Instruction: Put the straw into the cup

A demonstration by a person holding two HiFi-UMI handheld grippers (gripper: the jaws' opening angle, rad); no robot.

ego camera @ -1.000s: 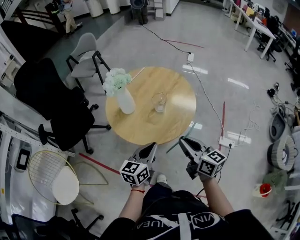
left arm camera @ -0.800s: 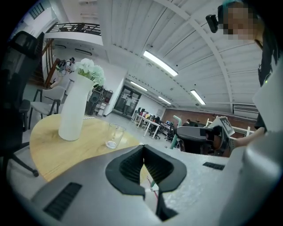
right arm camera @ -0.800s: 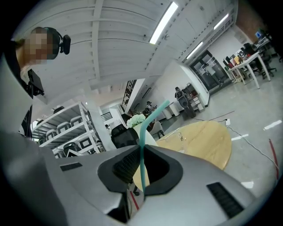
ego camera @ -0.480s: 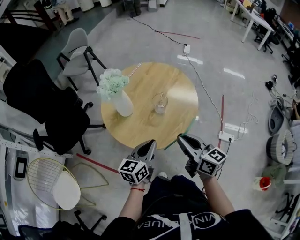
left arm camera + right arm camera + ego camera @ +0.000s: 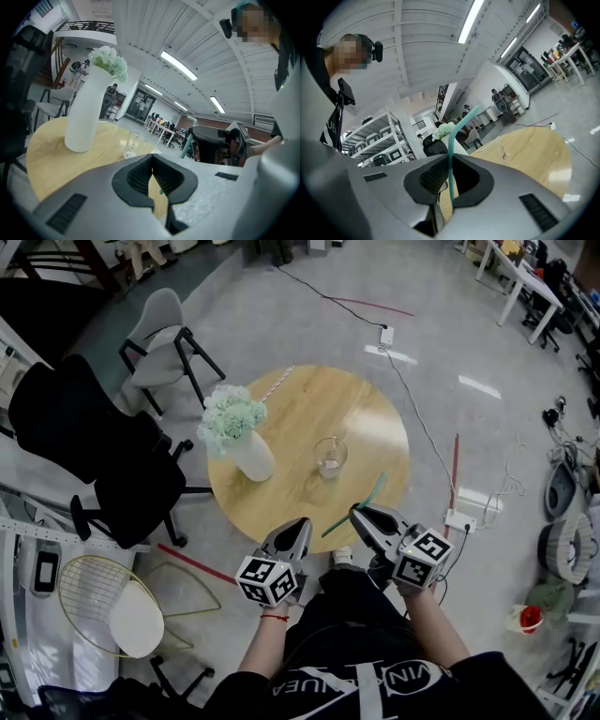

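A round wooden table (image 5: 366,418) carries a white vase (image 5: 253,457) of pale flowers on its left part. At the near edge, the left gripper (image 5: 302,522) has its jaws pressed together on nothing. The right gripper (image 5: 357,513) clamps the teal straw (image 5: 362,504), which slants over the near right rim. The glass cup (image 5: 329,457) stands mid-table, apart from the straw.

- The left gripper (image 5: 298,527) had a grey shell, black ribbed pads (image 5: 140,177) and a black-and-white marker cube (image 5: 268,580).
- The right gripper (image 5: 357,513) matched.
- The person wore a black top (image 5: 375,692) with white lettering and a red wristband (image 5: 275,620).
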